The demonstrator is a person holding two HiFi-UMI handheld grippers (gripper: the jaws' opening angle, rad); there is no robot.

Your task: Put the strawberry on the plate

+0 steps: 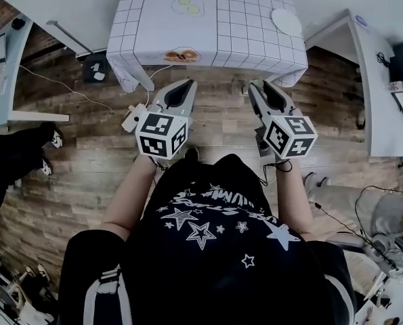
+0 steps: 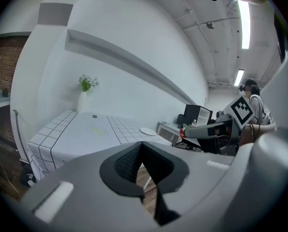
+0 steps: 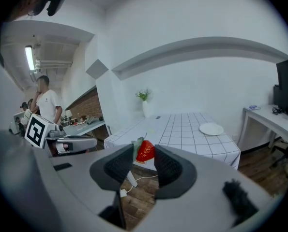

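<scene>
The strawberry [image 1: 181, 56] lies at the near edge of the tabletop [image 1: 242, 19], well to the left of the plate [image 1: 286, 21] and closer to me than the plate is. Its long axis seems to run along that edge, leaf end pointing away from the plate, though it is small in the head view and I can't be certain.

My right tongs [image 1: 254, 87] are partly open and, as I read it, hold nothing. The right gripper view frames the strawberry in the gap between the jaws, but the head view puts it on the cloth beyond them. My left tongs [image 1: 187, 82] are closed on nothing, pads meeting at the tips.

Both tongs hang short of the tabletop, nearer me than the plate. The left tips are the closer pair to the fruit, yet the right pair is the one opened and lined up on it, and it is on the plate's side. I judge the pick has not begun. I would reach forward and leftward from the plate's line, with the jaws closing across the short width.
</scene>
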